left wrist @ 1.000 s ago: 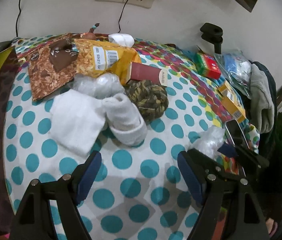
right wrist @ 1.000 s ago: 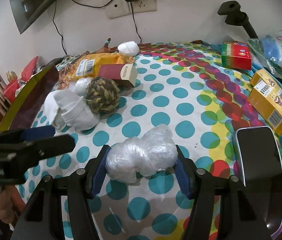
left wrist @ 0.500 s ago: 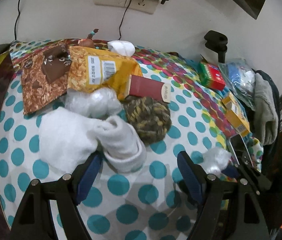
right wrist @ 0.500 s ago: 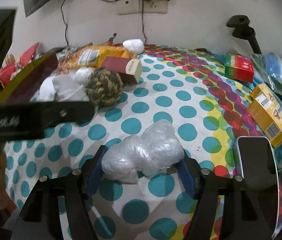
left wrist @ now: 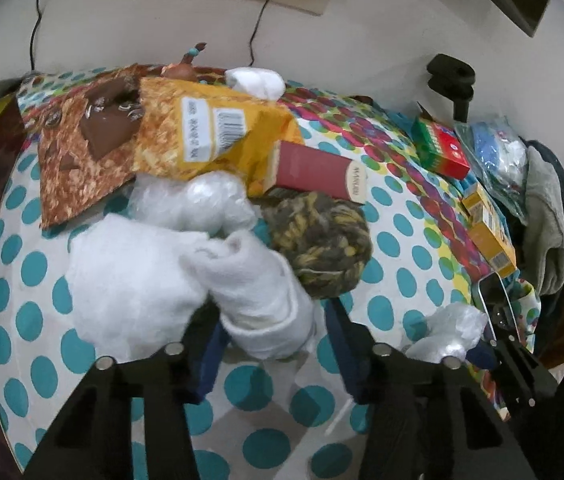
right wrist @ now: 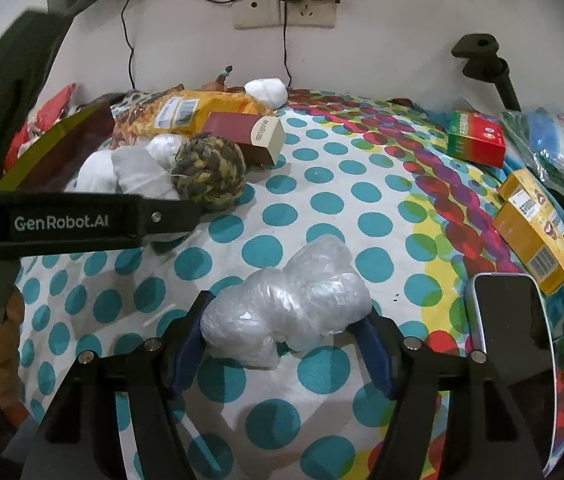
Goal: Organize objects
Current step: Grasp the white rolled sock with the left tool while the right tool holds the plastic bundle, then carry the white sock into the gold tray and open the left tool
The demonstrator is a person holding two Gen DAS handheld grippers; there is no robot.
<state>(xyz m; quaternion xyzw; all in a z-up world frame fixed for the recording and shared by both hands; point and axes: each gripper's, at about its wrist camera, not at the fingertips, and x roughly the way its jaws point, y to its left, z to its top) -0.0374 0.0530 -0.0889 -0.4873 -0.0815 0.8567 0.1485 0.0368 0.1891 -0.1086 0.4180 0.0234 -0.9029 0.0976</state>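
A rolled white sock (left wrist: 260, 288) lies on the dotted cloth (left wrist: 398, 224) between the blue pads of my left gripper (left wrist: 272, 344), whose jaws stand around its near end without visibly pressing it. A folded white cloth (left wrist: 130, 280) lies to its left, a yarn ball (left wrist: 320, 240) to its right. My right gripper (right wrist: 282, 344) is shut on a crumpled clear plastic bundle (right wrist: 290, 300), held just above the cloth. That bundle also shows in the left wrist view (left wrist: 446, 332). The left gripper's arm crosses the right wrist view (right wrist: 82, 220).
A yellow snack bag (left wrist: 210, 136), a brown snack bag (left wrist: 82, 148), a dark red box (left wrist: 318, 172) and another plastic bundle (left wrist: 198, 200) lie behind the sock. A red-green box (right wrist: 476, 138), yellow boxes (right wrist: 534, 228) and a phone (right wrist: 508, 320) lie at right.
My left gripper has moved forward, so its jaws now flank the white sock and have narrowed. My right gripper keeps its hold on the plastic bundle, almost unmoved.
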